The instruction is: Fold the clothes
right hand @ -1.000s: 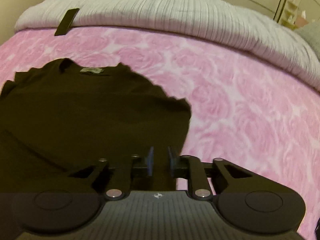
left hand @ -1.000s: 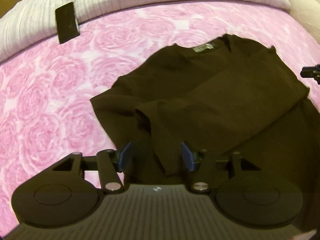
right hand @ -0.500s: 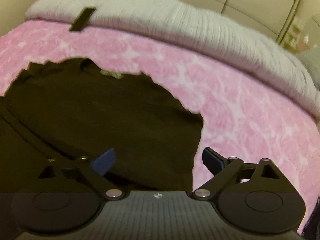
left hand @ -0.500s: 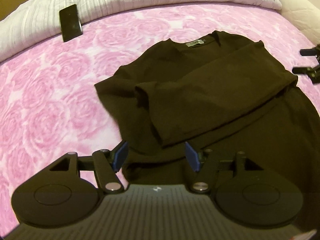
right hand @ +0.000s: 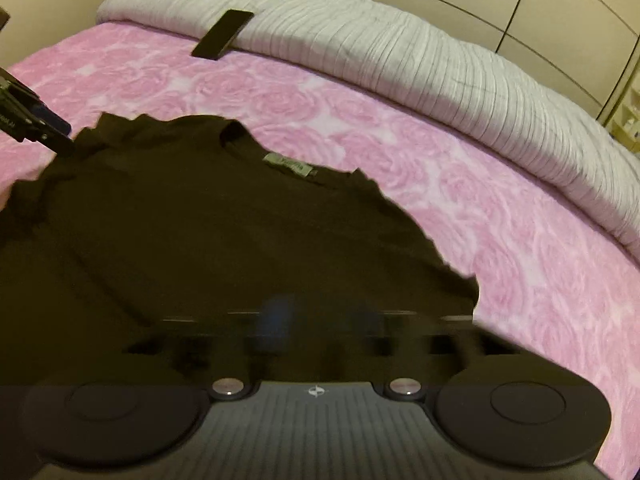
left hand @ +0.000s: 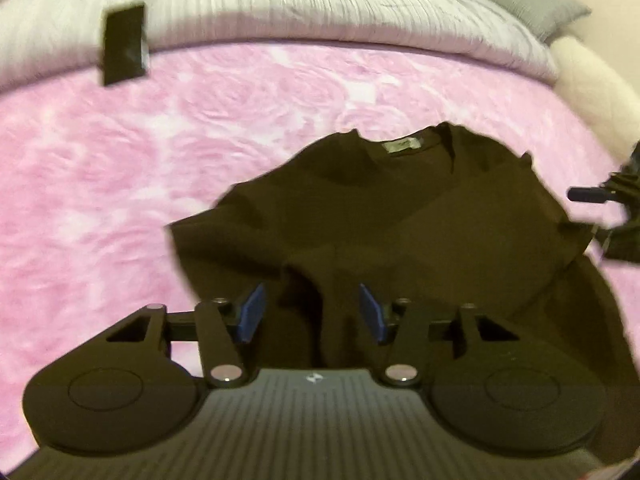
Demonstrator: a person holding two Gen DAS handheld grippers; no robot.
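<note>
A dark t-shirt (left hand: 400, 216) lies flat on the pink rose-patterned bed cover (left hand: 120, 184), its collar and neck label (left hand: 402, 145) toward 12 o'clock in the left wrist view, its hem end toward 6 o'clock under the camera. One sleeve side is already laid across the body, leaving a loose edge that runs down toward the left tongs (left hand: 310, 312).

The relation that matters: that folded edge (left hand: 304, 280) sits straight ahead of the left tongs, at 12 o'clock and just between the two blue pads (left hand: 252, 312). The jaws are closing, at a middling width, with a ridge of dark cloth standing in the gap; the pads do not yet seem to press on it.

The right tongs (right hand: 320, 320) hang over the shirt's other side, near its lower corner at about 1 o'clock from them. Their fingers are smeared by blur, but the jaws are opening and no cloth looks pinched.

The shirt's long axis runs 6 to 12 in both views, so the left hand is the nearer one for the next pinch. A dark phone (left hand: 123, 44) lies at 11 o'clock, well apart, against the white ribbed blanket (left hand: 320, 4).
</note>
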